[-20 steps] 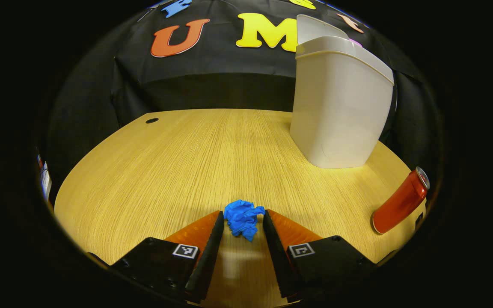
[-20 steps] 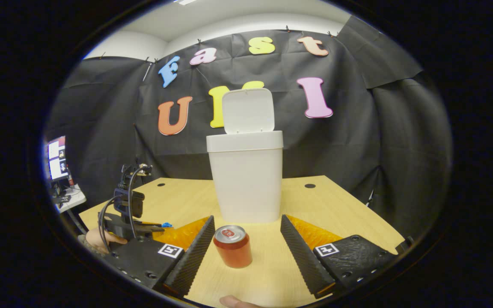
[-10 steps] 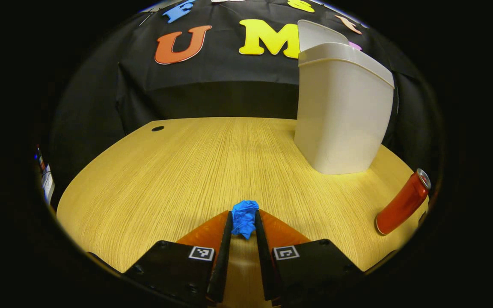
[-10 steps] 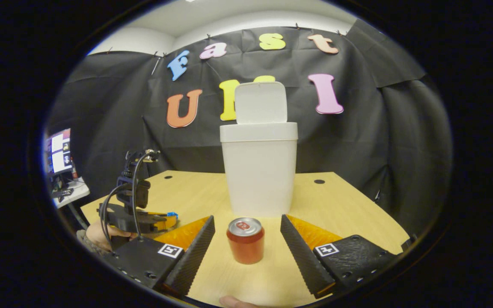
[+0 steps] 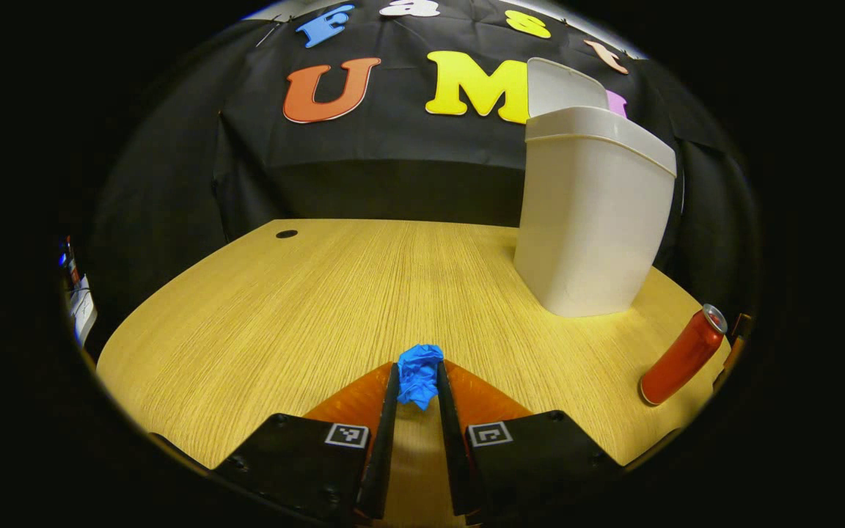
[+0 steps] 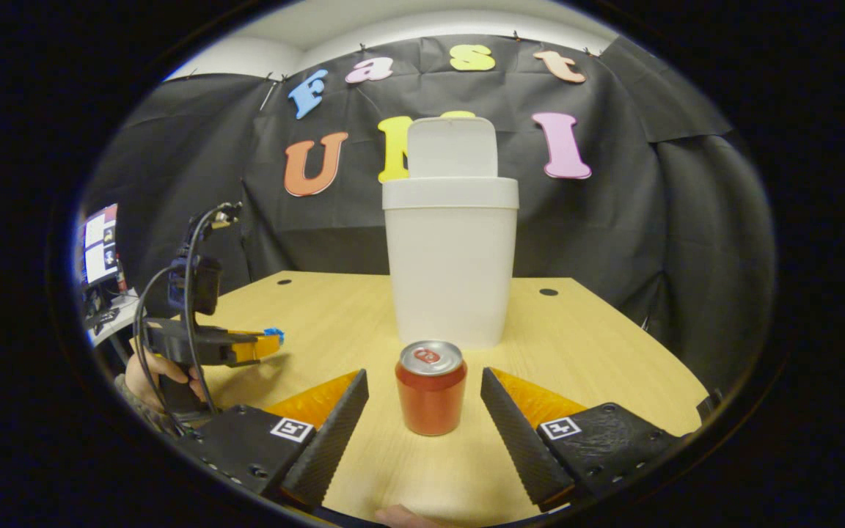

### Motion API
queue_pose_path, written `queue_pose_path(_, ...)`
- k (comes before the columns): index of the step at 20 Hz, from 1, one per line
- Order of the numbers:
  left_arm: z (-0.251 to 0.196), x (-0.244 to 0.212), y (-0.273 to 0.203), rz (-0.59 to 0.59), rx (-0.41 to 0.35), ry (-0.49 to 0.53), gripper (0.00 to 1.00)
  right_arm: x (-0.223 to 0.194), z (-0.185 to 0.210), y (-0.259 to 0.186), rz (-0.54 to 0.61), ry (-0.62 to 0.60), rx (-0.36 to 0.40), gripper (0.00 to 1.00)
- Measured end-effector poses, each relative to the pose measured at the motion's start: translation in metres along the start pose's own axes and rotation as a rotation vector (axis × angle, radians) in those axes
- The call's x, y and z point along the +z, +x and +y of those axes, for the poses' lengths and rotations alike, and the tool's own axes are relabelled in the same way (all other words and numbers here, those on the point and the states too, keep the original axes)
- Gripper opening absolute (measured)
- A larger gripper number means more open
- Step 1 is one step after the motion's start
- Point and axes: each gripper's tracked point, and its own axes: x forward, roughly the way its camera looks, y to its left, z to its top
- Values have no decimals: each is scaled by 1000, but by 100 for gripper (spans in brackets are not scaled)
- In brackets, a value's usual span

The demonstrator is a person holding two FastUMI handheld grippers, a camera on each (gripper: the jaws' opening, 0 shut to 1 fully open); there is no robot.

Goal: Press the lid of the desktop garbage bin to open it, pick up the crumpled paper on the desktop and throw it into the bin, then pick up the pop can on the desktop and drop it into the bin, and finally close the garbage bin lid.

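**Paper pinched in left tool; bin lies ahead and to its right**

Left gripper view: the left tool (image 5: 416,381) has both fingers pressed onto the blue crumpled paper (image 5: 419,372), which sticks out past the tips just above the desk (image 5: 283,315). From this tool the white garbage bin (image 5: 590,220) stands farther up the desk and off to the right, well apart from the paper. Its lid (image 5: 565,88) is tipped up at the back, so the mouth is open. Judged next move: lift and carry the wad forward and right, up over the rim, which sits well above the tool's present height. The red pop can (image 5: 683,357) stands at the far right edge, near the bin's base but not touching it.

Right gripper view: at left, a hand (image 6: 150,370) holds the left tool clear of the desk, blue paper showing at its tip. The bin is centred with the lid upright behind it. The right tool (image 6: 426,411) is spread wide, fingers either side of the can without touching it; the can stands upright, long axis vertical, directly between this tool and the bin.

The left tool holds the paper, so the drop falls to it; the right tool is the nearer one for the can. Risk, as a guess: a light wad could snag on a pad at release.
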Motion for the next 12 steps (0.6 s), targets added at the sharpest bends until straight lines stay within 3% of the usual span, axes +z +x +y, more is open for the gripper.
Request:
queue_pose_path(1, -2, 6, -5, -16, -6, 6, 39, -4, 2, 3, 11, 4, 0, 96)
queue_pose_path(4, -7, 23, -22, -62, -15, 33, 35, -15, -4, 16, 49, 4, -34, 93)
queue_pose_path(7, -19, 37, -38, -102, -78, 22, 35, -26, -12, 32, 107, 44, -65, 96)
queue_pose_path(12, -11, 49, -56, -145, -65, 23, 35, -32, -5, 50, 146, 49, -59, 96)
